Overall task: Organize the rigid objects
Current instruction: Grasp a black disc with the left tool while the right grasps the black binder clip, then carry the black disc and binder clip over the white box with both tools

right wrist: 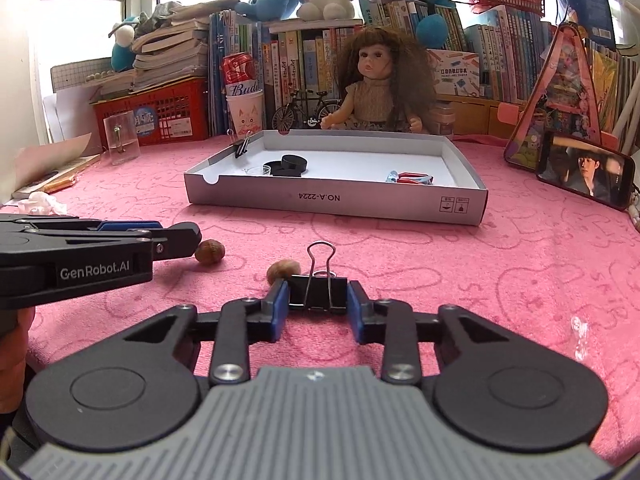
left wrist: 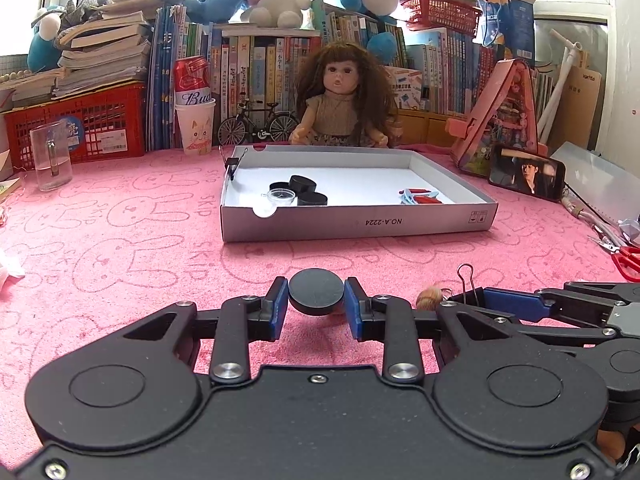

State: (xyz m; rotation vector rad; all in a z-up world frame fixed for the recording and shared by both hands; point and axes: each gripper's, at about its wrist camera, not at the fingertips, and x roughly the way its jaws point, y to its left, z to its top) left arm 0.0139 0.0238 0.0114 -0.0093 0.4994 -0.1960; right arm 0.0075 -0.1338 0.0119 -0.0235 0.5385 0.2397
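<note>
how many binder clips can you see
2. One black binder clip sits between the right gripper fingers on the pink cloth; the other binder clip is clipped on the left wall of the white box. Others may be hidden.

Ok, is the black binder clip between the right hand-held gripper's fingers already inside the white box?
No, the black binder clip sits between the right hand-held gripper fingers over the pink cloth, short of the white box.

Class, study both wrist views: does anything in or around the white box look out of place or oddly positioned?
Yes. One binder clip is clamped upright on the white box's left wall instead of lying inside with the black caps and clothes pegs. Two walnuts lie loose on the pink cloth.
</note>
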